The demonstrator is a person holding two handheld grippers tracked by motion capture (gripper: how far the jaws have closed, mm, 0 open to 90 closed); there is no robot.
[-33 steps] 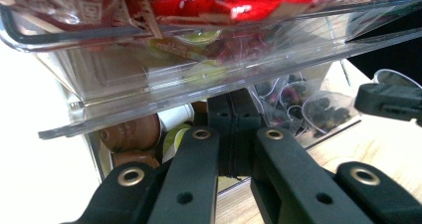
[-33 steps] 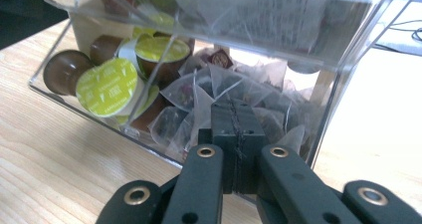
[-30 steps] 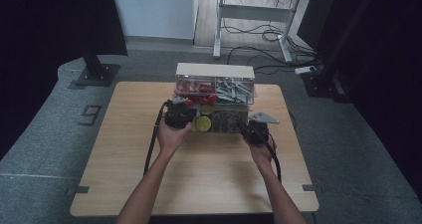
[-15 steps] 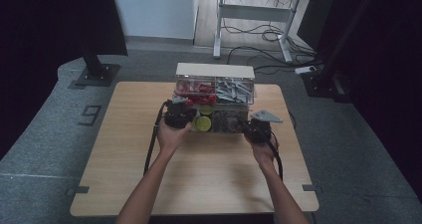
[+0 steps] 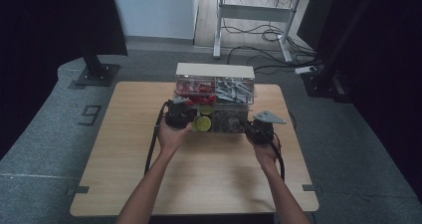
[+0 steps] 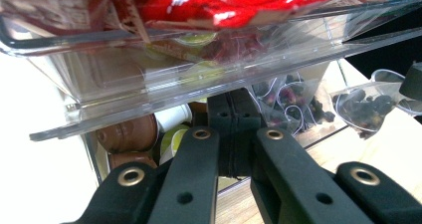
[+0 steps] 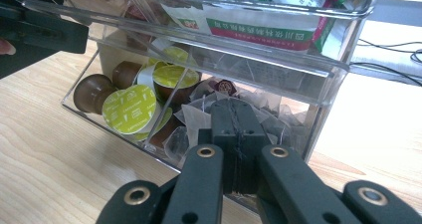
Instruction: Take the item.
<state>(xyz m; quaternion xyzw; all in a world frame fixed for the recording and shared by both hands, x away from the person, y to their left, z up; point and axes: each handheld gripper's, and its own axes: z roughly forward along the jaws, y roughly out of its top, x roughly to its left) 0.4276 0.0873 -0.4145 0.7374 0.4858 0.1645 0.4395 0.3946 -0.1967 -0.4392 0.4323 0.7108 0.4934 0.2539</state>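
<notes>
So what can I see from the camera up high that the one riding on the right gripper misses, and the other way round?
The high view alone takes in the whole light wooden table, both forearms, the left gripper and the grey floor around. The right gripper view alone gets close enough to read the lower drawer: brown coffee capsules with yellow-green foil lids and clear pyramid tea bags. Both share the clear plastic two-tier drawer organiser and the right gripper, its black jaws shut at the lower drawer's front.

Grey carpet floor (image 5: 50, 134), white wall (image 5: 154, 10), metal-legged desk (image 5: 259, 15) behind, cables (image 5: 259, 35) beneath.
</notes>
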